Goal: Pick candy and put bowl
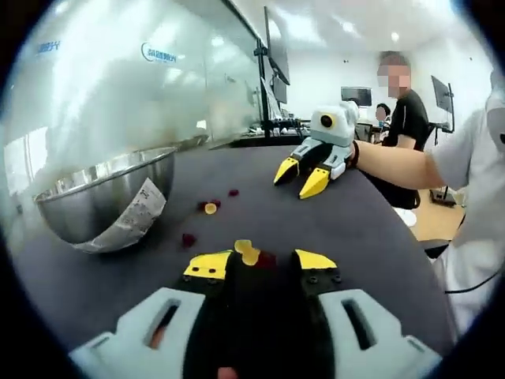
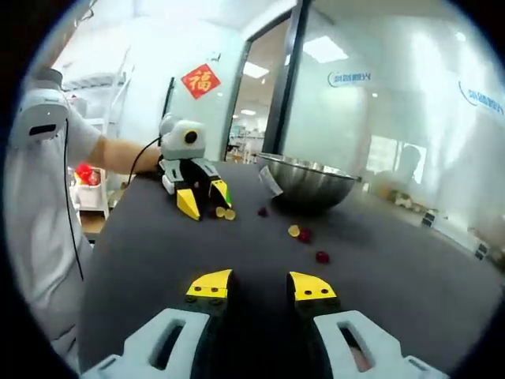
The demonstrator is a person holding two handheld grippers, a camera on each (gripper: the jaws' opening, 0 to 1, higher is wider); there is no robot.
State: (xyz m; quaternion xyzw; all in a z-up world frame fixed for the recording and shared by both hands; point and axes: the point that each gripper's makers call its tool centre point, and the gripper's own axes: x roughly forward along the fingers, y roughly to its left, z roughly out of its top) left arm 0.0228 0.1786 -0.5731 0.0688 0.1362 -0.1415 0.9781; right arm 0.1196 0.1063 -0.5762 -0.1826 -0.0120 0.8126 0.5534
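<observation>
Yellow candy (image 1: 246,251) lies on the dark desk (image 1: 363,237), right between the spread tips of the left tongs (image 1: 259,264). The picking step is on: they must close, then carry it to the steel bowl (image 1: 102,201) nearby. The right tongs (image 2: 260,286) wait, spread and empty

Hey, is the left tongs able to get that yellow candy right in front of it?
Probably yes: the left tongs stand open with the yellow candy lying between the tips on the dark table, nothing in the way.
</observation>
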